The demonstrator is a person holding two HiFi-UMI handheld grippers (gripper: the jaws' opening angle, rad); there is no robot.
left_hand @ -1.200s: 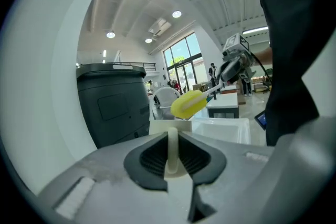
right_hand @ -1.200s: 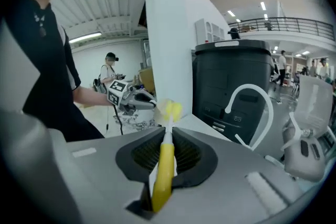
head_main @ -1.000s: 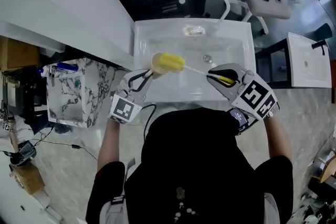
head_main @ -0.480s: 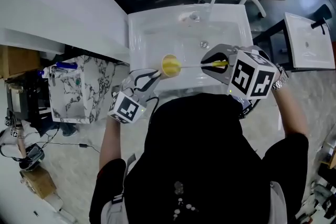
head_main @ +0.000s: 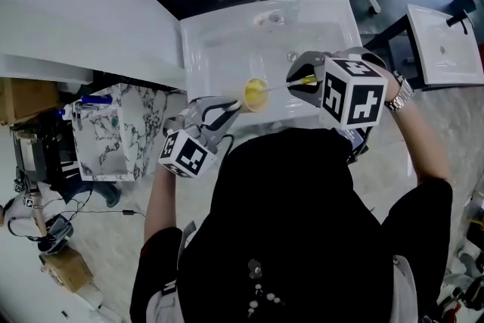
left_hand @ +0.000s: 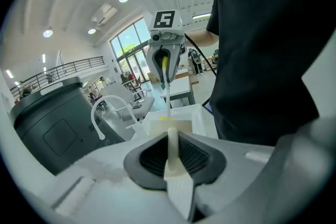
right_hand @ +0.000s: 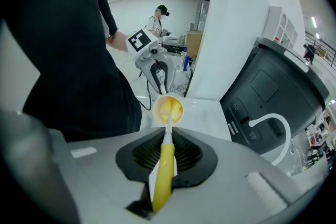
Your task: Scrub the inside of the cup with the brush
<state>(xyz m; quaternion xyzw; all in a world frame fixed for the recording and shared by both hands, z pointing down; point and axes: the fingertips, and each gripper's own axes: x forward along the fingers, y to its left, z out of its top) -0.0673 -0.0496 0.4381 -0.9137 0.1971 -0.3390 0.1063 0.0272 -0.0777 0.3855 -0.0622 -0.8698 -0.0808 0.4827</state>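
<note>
No words or numbers legible (only coded square markers (head_main: 352, 96))

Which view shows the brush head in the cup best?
Right gripper view: looks straight into the cup, yellow brush head inside. Head view shows it tiny; left gripper view gives mostly the cup's outer wall.

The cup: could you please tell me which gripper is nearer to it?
Left. The left gripper grips the cup directly; the right gripper stands off facing its mouth, reaching it only through the brush, whose head is inside.
</note>
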